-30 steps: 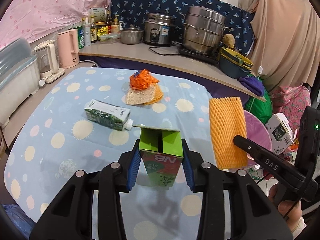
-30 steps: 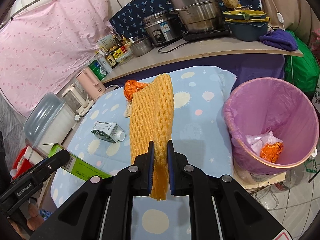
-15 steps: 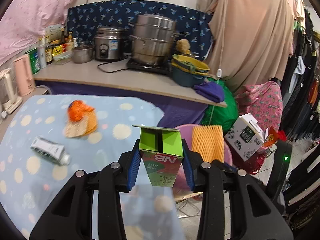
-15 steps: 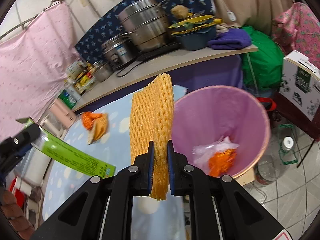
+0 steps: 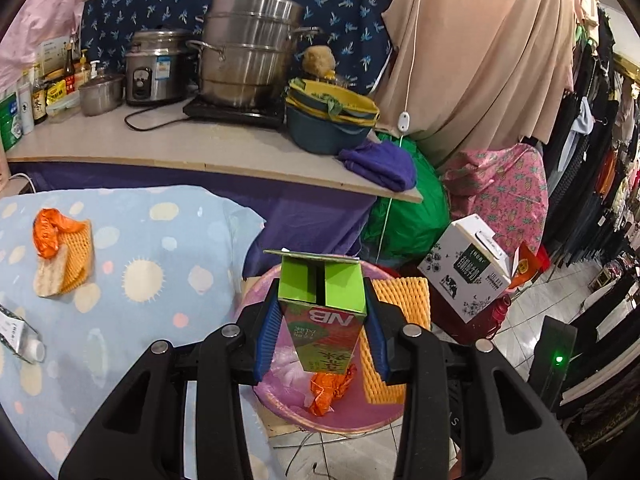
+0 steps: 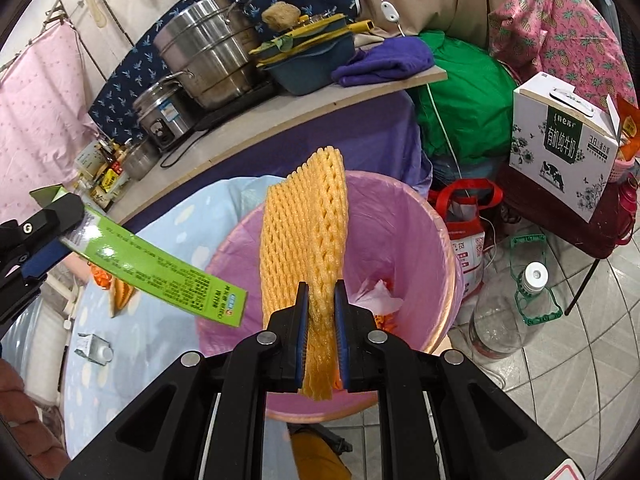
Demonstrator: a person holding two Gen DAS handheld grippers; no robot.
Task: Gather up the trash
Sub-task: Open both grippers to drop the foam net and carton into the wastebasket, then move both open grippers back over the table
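Over the pink bin [image 6: 400, 216] beside the table [image 5: 120, 280], left tool [image 5: 322, 332] clamped on green carton [image 5: 322, 320], right tool [image 6: 321, 328] pinching foam net [image 6: 308, 232]: carton may strike the rim and topple out, light net may drift past.

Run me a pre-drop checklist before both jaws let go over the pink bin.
1. Left gripper clamped on the green carton: ok, both pads press its sides.
2. Right gripper clamped on the orange foam net: ok, the net is squeezed between the jaws.
3. Net over the mouth of the pink bin: ok in the right wrist view.
4. Carton over the bin: ok in the left wrist view; in the right wrist view its far end just reaches the rim, so ease it further in.
5. Room in the bin: ok, only an orange wrapper and white plastic lie at the bottom.
6. Carton clear of the net: ok, a gap shows.
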